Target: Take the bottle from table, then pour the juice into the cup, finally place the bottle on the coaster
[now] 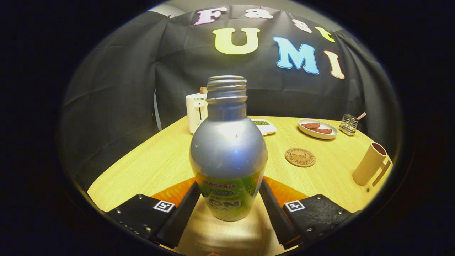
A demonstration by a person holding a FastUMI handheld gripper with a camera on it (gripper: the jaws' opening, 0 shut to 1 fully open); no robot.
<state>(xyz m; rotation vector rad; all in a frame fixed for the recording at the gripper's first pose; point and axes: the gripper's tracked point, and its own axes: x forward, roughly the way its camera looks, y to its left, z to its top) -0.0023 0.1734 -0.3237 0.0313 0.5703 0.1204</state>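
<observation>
Bottle [228, 149] fills the claw [229, 199]; bare table [142, 167] left; coaster [300, 157] and cup [369, 163] crowd the right.

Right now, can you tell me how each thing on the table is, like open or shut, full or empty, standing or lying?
bottle: upright, cap off, between the fingers.
gripper: shut on the bottle, both fingers against its sides.
cup: standing beyond the right finger, contents hidden.
coaster: flat, bare.
oval dish: holds reddish pieces.
small white dish: holds something green.
toaster: upright, behind the bottle.

Silver bottle [228, 149] with green label; tan cup [369, 164] at three o'clock; brown patterned coaster [300, 157]; black fingers [181, 213].
</observation>
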